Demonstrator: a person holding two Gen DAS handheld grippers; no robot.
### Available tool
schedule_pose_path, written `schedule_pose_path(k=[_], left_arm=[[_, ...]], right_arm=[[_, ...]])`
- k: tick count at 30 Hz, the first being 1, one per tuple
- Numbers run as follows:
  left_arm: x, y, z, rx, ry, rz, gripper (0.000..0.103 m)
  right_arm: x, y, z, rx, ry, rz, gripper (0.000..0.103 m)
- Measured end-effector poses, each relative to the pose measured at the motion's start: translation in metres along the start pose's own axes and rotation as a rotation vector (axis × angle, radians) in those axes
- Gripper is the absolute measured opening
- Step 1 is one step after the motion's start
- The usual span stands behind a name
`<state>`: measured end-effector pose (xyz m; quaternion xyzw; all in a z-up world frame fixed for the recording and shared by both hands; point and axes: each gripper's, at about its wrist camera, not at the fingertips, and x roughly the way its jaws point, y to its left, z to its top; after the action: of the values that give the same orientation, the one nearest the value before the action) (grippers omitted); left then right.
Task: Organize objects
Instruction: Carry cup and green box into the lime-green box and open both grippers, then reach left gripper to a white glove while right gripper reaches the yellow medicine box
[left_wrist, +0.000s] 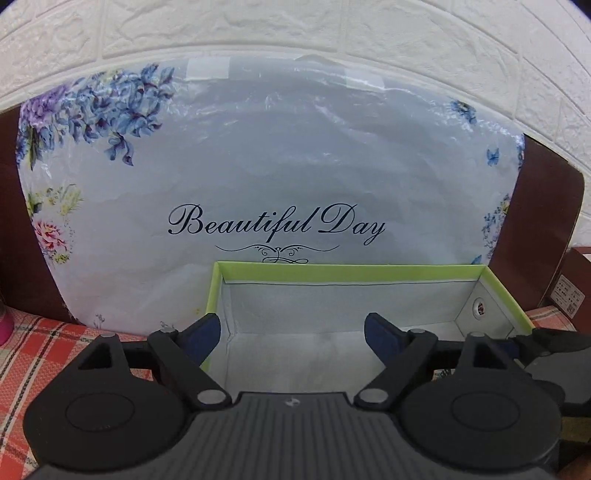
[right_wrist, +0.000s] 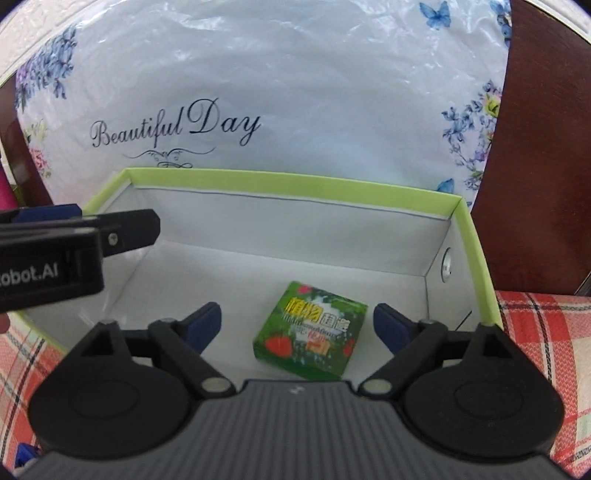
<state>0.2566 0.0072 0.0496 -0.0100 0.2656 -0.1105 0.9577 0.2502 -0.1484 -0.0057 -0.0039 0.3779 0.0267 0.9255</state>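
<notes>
Both jaws wide, empty; green packet (right_wrist: 311, 331) lies btwn right jaws in box (right_wrist: 295, 186).

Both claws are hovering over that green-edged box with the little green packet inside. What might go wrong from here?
The two grippers, left and right, are close together over the box, so they might bump. Either could catch the rim and push the box along the checked cloth. The small packet lies tilted, so a grab might slip.

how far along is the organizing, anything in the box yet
Done: one small green packet lies on the floor of the green-rimmed storage box. In hand: nothing; the right tool and left tool both stand open and empty over the box. Left: no other loose items show in either view, so what remains can't be told.
</notes>
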Motion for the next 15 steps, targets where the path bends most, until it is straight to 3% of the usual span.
schedule_pose_path(k=[3, 8, 15], left_arm=[[-0.019, 0.003, 0.003, -0.022, -0.032, 0.002, 0.088], [-0.054, 0.0, 0.007, -0.054, -0.082, 0.015, 0.088], [-0.108, -0.012, 0.0, -0.063, -0.123, 0.03, 0.089]], right_arm=[[-0.017, 0.01, -0.002, -0.037, -0.055, -0.063, 0.103], [-0.056, 0.027, -0.001, -0.098, -0.19, -0.141, 0.103], [-0.107, 0.021, 0.0, -0.109, -0.266, -0.13, 0.103]])
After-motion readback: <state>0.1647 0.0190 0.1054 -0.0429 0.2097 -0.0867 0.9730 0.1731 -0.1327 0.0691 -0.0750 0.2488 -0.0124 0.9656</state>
